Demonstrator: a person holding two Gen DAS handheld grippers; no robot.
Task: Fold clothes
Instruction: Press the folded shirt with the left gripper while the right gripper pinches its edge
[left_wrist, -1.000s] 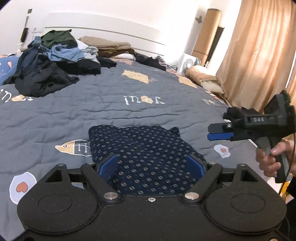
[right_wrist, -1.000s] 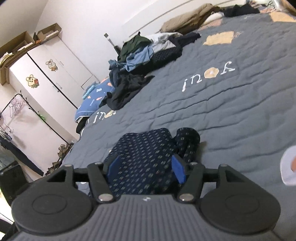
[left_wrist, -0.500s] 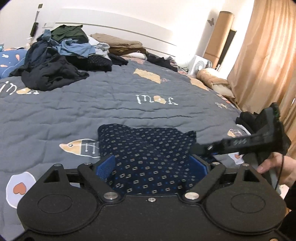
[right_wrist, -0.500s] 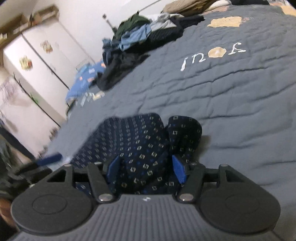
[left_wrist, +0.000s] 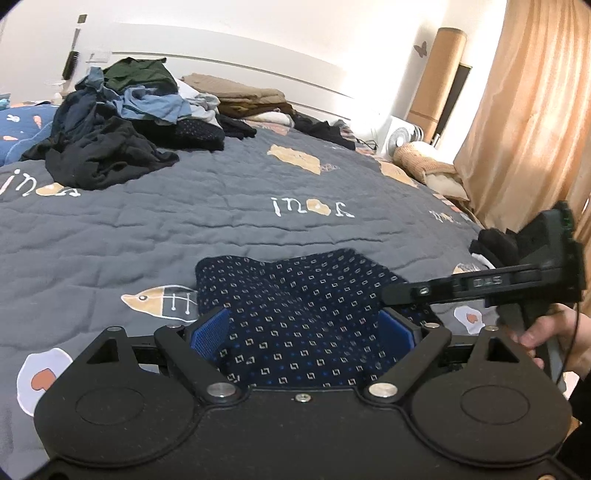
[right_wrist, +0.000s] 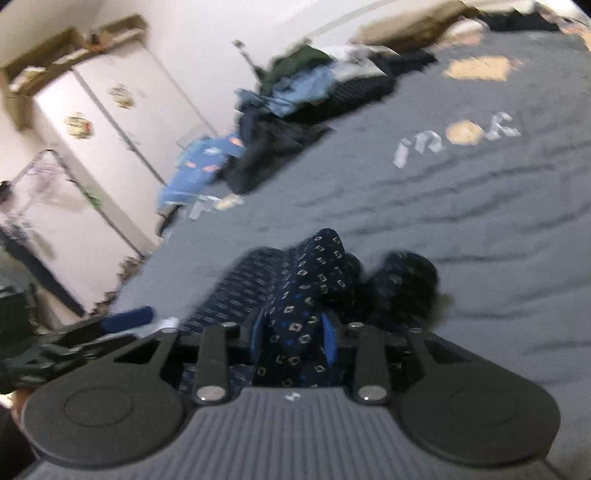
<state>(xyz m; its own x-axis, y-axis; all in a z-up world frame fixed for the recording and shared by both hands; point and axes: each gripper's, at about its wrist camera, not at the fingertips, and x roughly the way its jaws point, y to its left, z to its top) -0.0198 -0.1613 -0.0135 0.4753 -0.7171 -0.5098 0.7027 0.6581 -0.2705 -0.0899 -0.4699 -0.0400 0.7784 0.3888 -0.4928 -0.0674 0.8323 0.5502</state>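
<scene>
Grey quilted bedspread: puckered stitch lines, printed cartoon fish, eggs and white lettering, covering the whole bed.

Heap of loose clothes at the far end by the headboard: limp black, denim-blue and dark green fabrics, crumpled, no clear shapes. Just beside it, a flat stack of tan folded items.

Navy garment: thin fabric with a small repeating square print, lying on the near part of the bedspread, roughly rectangular with a rumpled far edge.

Left gripper: matte black frame, ribbed blue pads spread wide over the garment's near edge, not pressing it.

Right gripper: same build, held by a hand. Its jaws are closing, with a raised fold of the garment bunched between the blue pads; the right wrist view is motion-blurred, but pads appear to be against the cloth on both sides.
</scene>
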